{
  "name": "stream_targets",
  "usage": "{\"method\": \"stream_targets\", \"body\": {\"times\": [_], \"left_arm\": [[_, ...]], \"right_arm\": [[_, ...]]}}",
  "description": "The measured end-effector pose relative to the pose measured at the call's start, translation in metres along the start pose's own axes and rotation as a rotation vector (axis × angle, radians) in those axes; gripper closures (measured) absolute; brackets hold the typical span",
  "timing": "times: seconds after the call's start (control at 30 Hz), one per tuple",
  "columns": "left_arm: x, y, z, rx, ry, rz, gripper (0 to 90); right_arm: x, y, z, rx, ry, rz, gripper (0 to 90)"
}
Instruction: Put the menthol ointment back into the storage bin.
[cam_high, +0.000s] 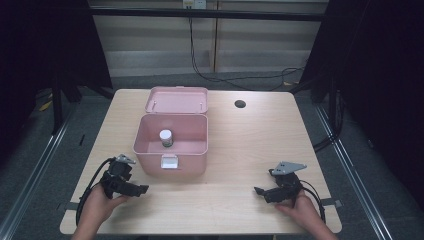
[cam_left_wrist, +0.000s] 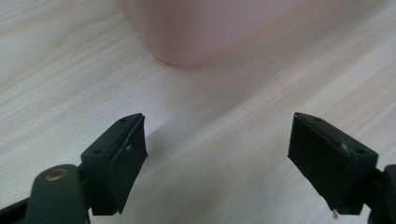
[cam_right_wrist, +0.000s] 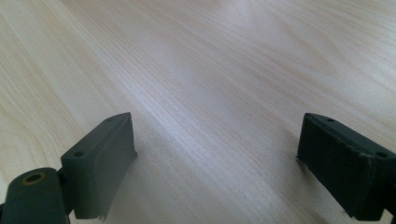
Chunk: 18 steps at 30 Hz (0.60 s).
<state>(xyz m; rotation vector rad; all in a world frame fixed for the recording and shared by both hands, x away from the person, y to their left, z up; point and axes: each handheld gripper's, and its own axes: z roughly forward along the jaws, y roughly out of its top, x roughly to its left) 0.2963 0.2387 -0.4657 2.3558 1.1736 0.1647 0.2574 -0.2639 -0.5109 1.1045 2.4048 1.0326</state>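
High view shows the work close to its end, as I judge it: the pink box (cam_high: 170, 141) stands open in the middle of the tabletop (cam_high: 240, 150), its lid (cam_high: 176, 100) thrown back and lying flat behind it, and a small jar with a white cap (cam_high: 166, 137) stands upright inside, near the middle of the floor of the box. So the jar is in its place, I think; what seems left is to bring the lid over and to close the white latch (cam_high: 169, 162) on the front wall, and this is not yet done. Going from the left: the left tongs (cam_high: 141, 189) are low over the tabletop, just beside the front left corner of the box but not touching it, held by the left hand (cam_high: 97, 206) with the tips pointing to the right. In the left gripper view its jaws stand wide apart with bare wood between them, nothing is held, and the rounded pink corner of the box is a little ahead. Further right, well apart from the box, the right tongs (cam_high: 258, 191) rest low near the front edge, the right hand (cam_high: 302, 210) behind them, tips pointing left toward the middle. In the right gripper view these jaws are also spread wide and empty, with bare tabletop between them.
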Motion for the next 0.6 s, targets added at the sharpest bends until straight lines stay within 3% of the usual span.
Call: {"method": "stream_targets", "body": {"times": [0.23,0.37,0.6], "left_arm": [[-0.002,-0.007,0.015,0.013,0.026,0.026,18.6],[-0.007,-0.008,0.019,0.011,0.058,0.067,15.9],[-0.007,-0.011,0.021,-0.030,0.049,0.084,13.1]], "right_arm": [[0.000,0.000,0.000,0.000,0.000,0.000,10.6],[0.000,0.000,0.000,0.000,0.000,0.000,10.6],[0.000,0.000,0.000,0.000,0.000,0.000,10.6]]}}
